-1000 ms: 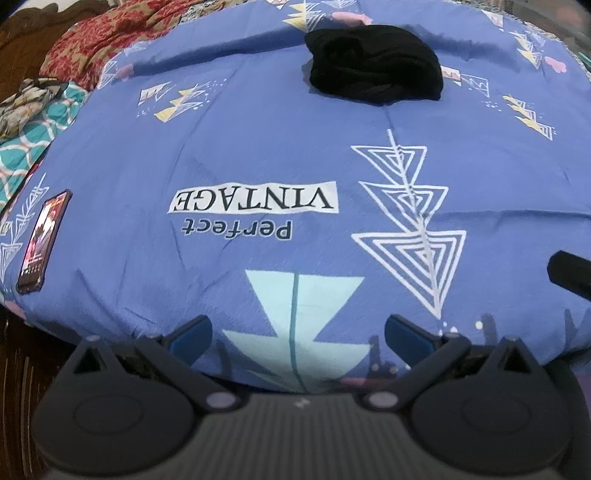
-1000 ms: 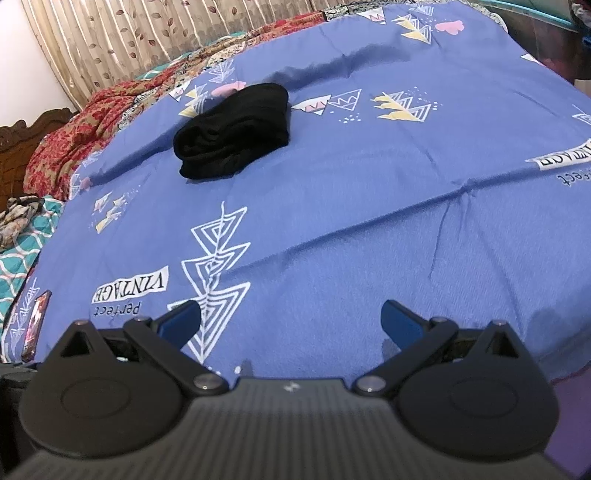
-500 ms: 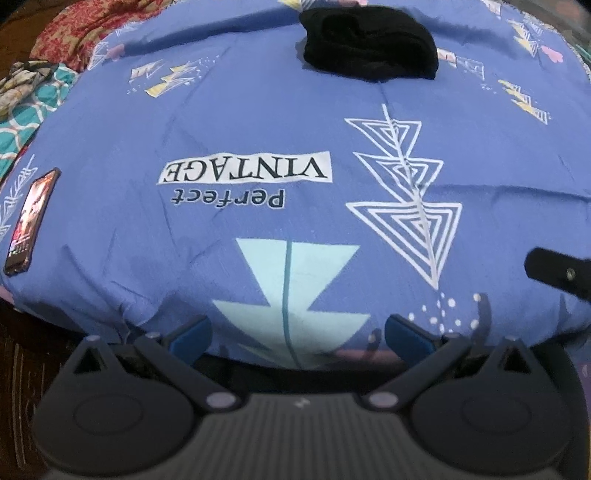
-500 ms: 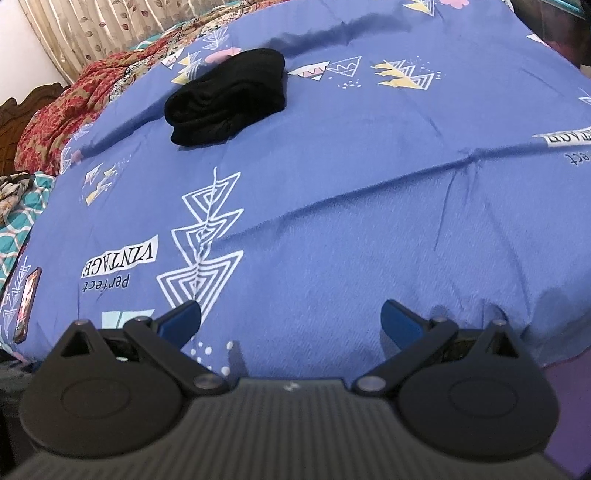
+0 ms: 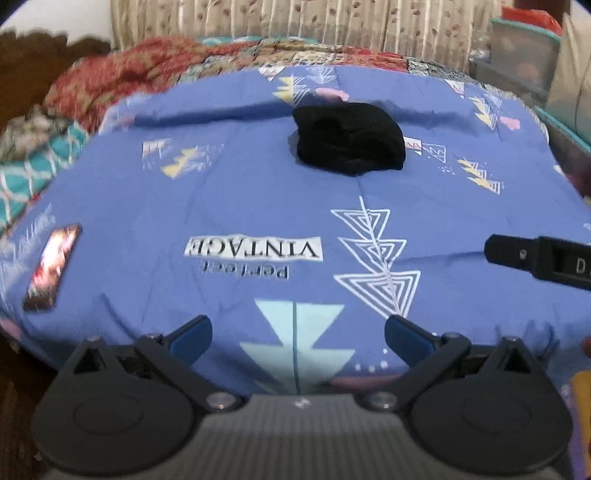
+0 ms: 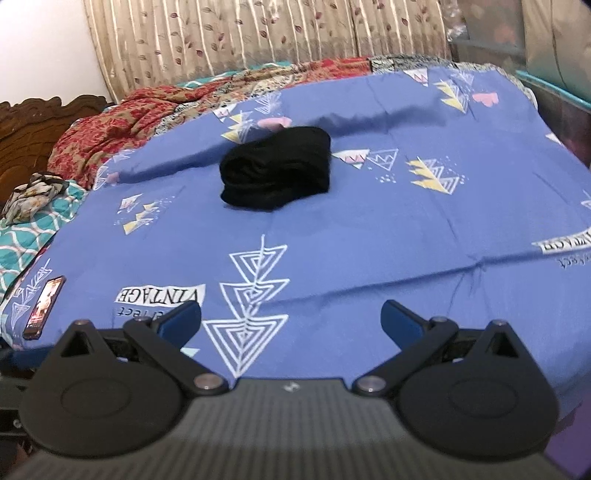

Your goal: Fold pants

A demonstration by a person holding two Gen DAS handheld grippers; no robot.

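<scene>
The black pants (image 5: 351,144) lie folded into a compact bundle far up the blue patterned bedsheet (image 5: 258,199); the same pants (image 6: 277,168) show left of centre in the right wrist view. My left gripper (image 5: 298,334) is open at the bed's near edge, far from the pants, with nothing between its blue-tipped fingers. My right gripper (image 6: 291,319) is also open and empty, held over the near part of the bedsheet (image 6: 369,229). A black part of the right gripper (image 5: 539,260) pokes in from the right in the left wrist view.
A phone (image 5: 53,266) lies on the sheet near the left edge, also the phone (image 6: 44,301) in the right wrist view. A red patterned blanket (image 6: 122,122), a teal quilt (image 5: 33,173), a wooden headboard (image 6: 33,125) and curtains (image 6: 258,33) lie beyond.
Both grippers have tilted upward, so the curtains and the room's far side now show. The pants have not moved. Both grippers stay open.
</scene>
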